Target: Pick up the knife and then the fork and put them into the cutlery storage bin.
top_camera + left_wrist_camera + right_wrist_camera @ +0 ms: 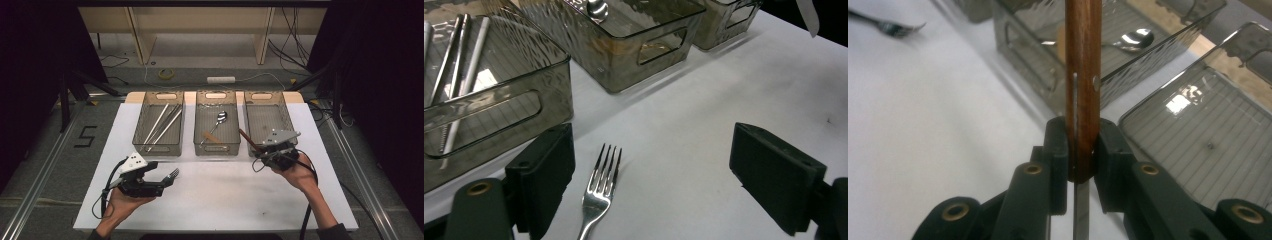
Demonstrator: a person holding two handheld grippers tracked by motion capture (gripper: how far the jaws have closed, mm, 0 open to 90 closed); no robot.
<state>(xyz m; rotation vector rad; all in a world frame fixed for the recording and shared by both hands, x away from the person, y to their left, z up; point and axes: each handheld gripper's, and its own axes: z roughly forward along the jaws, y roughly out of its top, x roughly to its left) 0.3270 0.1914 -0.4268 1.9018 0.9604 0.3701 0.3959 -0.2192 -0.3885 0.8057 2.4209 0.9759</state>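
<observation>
A silver fork (601,190) lies on the white tabletop (225,195), tines pointing toward the bins. My left gripper (651,155) stands open around it, jaws wide on either side and not touching it. In the high view the left gripper (166,181) is at the front left, with the fork (173,174) at its tips. My right gripper (1082,145) is shut on a wooden-handled knife (1082,60), whose metal spine shows between the jaws. The right gripper (265,152) is at the near left corner of the right bin, and the knife handle (246,137) sticks out up-left.
Three smoky clear bins stand in a row at the back. The left bin (157,149) holds several long chopsticks (162,122). In the middle bin (216,149) lie a spoon (221,117) and a small wooden piece (212,137). The right bin (265,95) has nothing inside.
</observation>
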